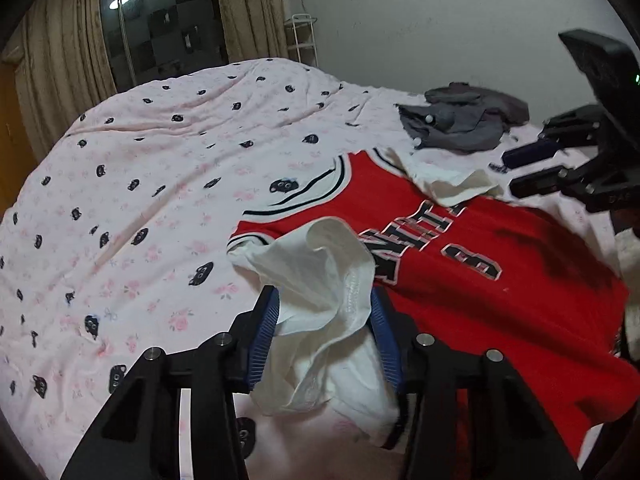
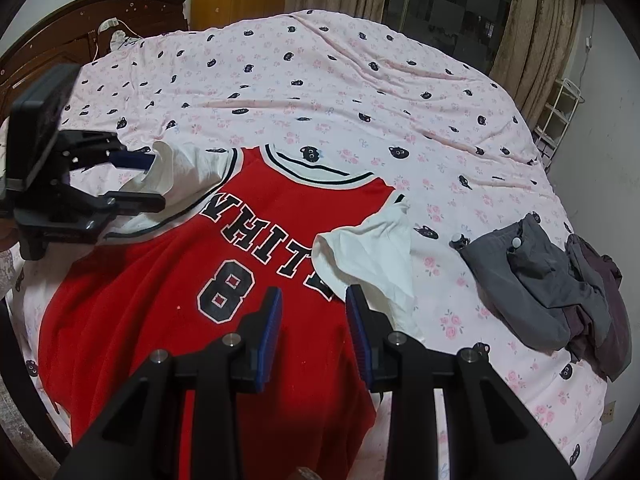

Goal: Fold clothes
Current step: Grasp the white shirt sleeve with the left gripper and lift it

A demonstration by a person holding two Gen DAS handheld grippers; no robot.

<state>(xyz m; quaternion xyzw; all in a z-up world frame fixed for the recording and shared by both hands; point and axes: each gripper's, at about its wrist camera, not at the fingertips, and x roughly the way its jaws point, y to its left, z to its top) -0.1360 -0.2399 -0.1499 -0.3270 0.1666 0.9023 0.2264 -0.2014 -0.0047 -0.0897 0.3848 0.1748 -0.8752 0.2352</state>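
We see a bed (image 2: pixel 360 92) under a pink sheet printed with flowers and small black cat faces. Taking the red jersey (image 2: pixel 168 320) as our landmark, it lies flat on the sheet, lettered "WHITE" with an 8 beneath, its neckline towards the far side of the bed. A white sleeve (image 2: pixel 372 256) is folded in over the jersey's edge on the right of the right wrist view. Well to the right of the jersey sits a pile of grey clothes (image 2: pixel 560 284). At the jersey's opposite shoulder, our left hand-held gripper (image 1: pixel 326 336) has its blue pads pressed on the other white sleeve (image 1: pixel 320 280), bunched and lifted off the sheet. Our right hand-held gripper (image 2: pixel 314 332) hovers over the jersey's lower right part, jaws apart with nothing between them, its right finger (image 2: pixel 360 332) beside the folded sleeve's edge.
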